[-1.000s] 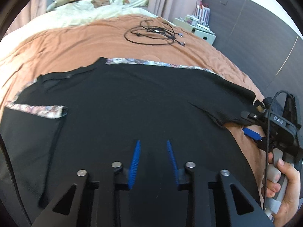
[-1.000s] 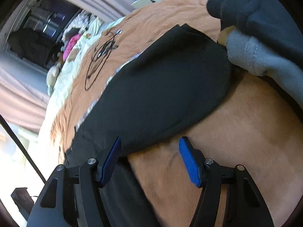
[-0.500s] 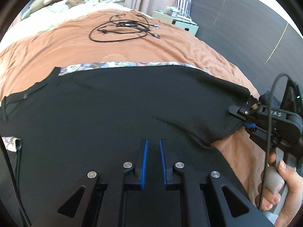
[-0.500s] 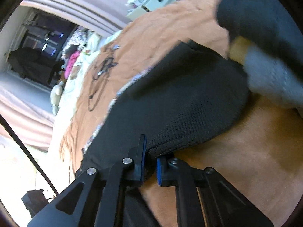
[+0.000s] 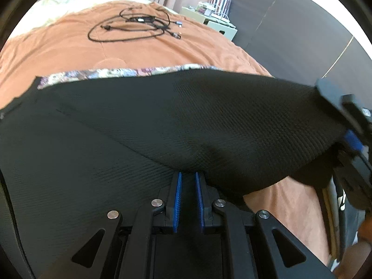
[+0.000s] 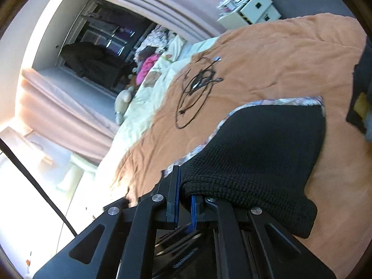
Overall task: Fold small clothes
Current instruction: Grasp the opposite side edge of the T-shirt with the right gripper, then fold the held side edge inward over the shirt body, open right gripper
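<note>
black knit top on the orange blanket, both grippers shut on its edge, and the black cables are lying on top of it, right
Not quite. The black cables lie on the orange blanket, apart from the black knit top; the left wrist view shows it. Both the left gripper and right gripper do clamp its edge.

A black knitted garment with a ribbed, waffle-like texture is spread across an orange-brown bed cover. A band of pale floral-patterned fabric is seen along its far edge. Most of the garment lies flat, while its near right portion is raised off the cover and pulled taut, so that a slanting fold is formed across the middle. In the right wrist view, the thick knit hem is seen bunched and lifted.
</note>
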`<act>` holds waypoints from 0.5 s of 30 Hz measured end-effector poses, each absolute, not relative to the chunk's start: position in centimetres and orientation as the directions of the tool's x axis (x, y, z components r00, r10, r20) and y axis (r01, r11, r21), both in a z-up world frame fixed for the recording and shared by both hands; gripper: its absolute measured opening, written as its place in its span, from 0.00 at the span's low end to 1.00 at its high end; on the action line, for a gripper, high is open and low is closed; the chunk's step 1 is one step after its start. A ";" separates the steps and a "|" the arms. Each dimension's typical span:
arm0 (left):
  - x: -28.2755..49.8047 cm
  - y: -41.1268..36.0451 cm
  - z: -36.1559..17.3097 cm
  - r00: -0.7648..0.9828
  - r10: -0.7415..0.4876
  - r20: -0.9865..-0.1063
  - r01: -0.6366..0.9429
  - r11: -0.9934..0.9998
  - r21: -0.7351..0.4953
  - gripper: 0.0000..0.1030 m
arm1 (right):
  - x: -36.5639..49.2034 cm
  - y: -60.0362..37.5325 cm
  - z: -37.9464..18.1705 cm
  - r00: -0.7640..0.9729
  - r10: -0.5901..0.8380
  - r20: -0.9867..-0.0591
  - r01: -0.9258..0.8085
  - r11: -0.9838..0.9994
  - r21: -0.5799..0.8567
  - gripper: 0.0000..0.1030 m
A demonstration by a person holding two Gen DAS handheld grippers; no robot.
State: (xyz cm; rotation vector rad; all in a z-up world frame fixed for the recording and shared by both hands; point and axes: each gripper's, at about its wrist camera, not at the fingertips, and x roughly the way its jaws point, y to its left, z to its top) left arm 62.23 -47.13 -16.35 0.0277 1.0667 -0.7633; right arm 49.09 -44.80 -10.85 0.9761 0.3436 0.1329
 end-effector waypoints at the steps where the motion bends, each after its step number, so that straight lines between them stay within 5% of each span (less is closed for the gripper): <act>1: 62.3 -47.2 -16.6 0.246 -0.550 -0.798 0.571 0.748 -0.339 0.12 | 49.1 -44.6 -10.9 0.935 0.275 -0.225 0.036 0.556 0.830 0.04; 15: 63.3 -38.3 -13.7 0.303 -0.508 -0.806 0.470 0.815 -0.337 0.12 | 52.6 -44.6 -11.5 0.857 0.414 -0.307 0.009 0.584 0.812 0.04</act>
